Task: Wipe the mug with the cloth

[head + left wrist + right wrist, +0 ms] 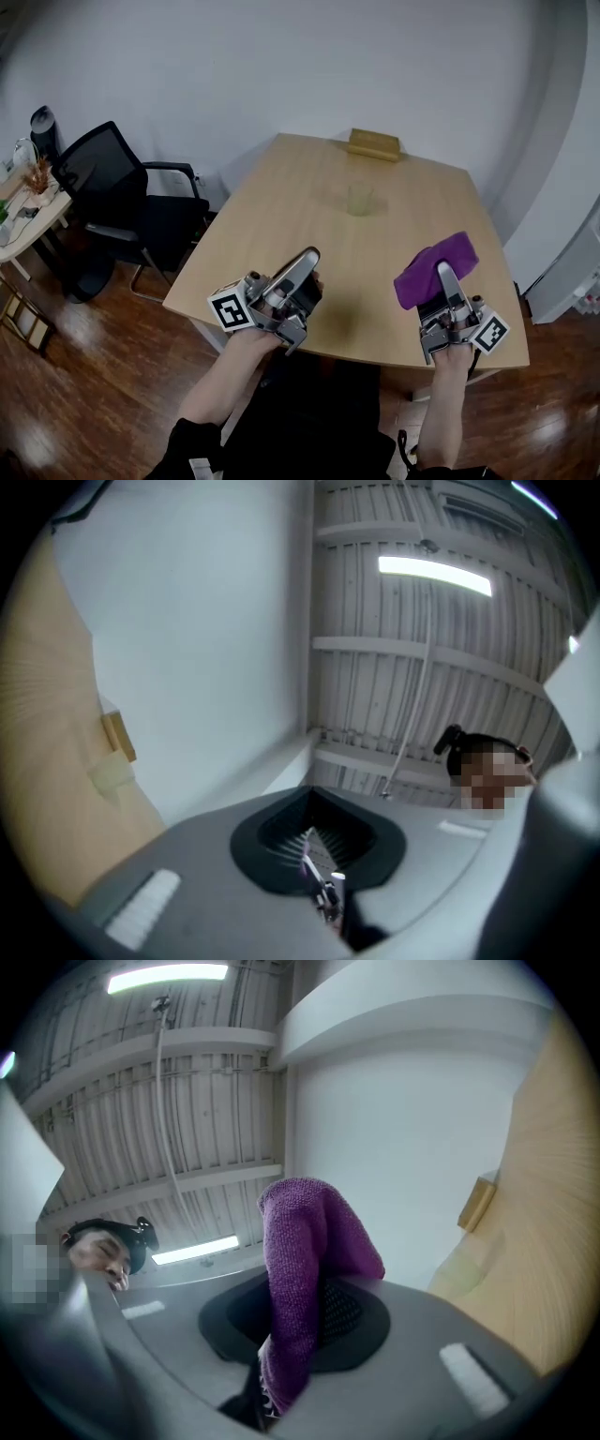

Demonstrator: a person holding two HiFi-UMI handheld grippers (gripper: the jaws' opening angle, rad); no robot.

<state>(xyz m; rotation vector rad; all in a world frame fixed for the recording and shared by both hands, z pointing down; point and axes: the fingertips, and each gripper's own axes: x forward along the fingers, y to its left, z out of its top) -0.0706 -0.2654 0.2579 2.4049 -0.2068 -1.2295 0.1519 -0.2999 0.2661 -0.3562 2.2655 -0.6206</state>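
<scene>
A pale, see-through mug (359,198) stands upright at the middle of the wooden table (281,225), well ahead of both grippers. My left gripper (308,256) hovers over the table's near edge, tilted up, its jaws shut together with nothing between them (314,852). My right gripper (443,271) is shut on a purple cloth (432,266), which bunches up out of its jaws (302,1269). The mug (112,778) shows small at the left of the left gripper view, and the mug (466,1262) is faint at the right of the right gripper view.
A yellow-brown box (375,144) lies at the table's far edge, behind the mug. A black office chair (117,202) stands left of the table, with a cluttered side table (23,220) beyond it. The white wall is close behind.
</scene>
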